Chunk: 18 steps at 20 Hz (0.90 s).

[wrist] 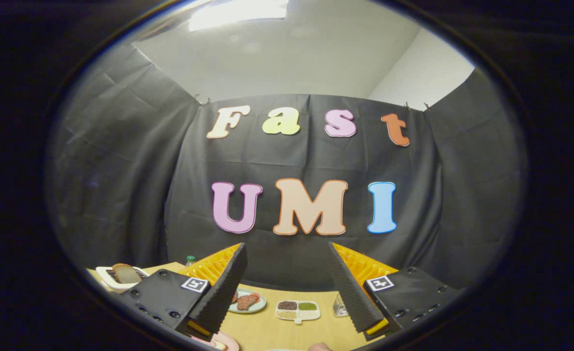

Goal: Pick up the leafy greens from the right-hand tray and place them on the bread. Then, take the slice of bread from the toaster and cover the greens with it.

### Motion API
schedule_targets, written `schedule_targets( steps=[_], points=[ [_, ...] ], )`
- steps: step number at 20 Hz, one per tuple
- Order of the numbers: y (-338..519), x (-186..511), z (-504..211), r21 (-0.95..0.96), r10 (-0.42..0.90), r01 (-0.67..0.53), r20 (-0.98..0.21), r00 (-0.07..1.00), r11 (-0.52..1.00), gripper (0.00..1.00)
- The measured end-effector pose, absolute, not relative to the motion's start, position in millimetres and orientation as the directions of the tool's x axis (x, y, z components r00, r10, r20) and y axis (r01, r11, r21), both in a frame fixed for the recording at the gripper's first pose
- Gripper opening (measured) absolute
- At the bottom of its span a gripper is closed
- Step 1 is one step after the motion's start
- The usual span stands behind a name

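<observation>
My gripper (287, 265) is held high above the wooden table (267, 329), its fingers wide apart with nothing between them. Off to the left of the left finger stands a white toaster (113, 279) with a slice of bread (126, 273) sticking up out of it. Below and between the fingers lies a small plate (259, 307) with reddish meat pieces (247, 301). The leafy greens and the bread to be covered are hidden from this height.
A white divided dish (297, 310) with dark, green and pale seeds sits between the fingers on the table. A small glass shaker (339, 306) stands by the right finger. A green bottle cap (190, 260) shows behind the left finger. A pinkish plate edge (226, 341) lies nearest me.
</observation>
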<state>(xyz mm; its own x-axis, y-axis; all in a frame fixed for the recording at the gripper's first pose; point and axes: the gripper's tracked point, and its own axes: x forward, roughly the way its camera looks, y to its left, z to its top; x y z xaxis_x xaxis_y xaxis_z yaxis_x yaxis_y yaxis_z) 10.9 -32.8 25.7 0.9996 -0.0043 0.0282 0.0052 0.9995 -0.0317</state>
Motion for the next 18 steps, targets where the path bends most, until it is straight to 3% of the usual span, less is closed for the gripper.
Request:
schedule_targets(
  steps=[18],
  points=[
    [-50.3,1.9,16.4,-0.019,0.007,-0.006,0.012,1.0,1.0,1.0]
  ],
)
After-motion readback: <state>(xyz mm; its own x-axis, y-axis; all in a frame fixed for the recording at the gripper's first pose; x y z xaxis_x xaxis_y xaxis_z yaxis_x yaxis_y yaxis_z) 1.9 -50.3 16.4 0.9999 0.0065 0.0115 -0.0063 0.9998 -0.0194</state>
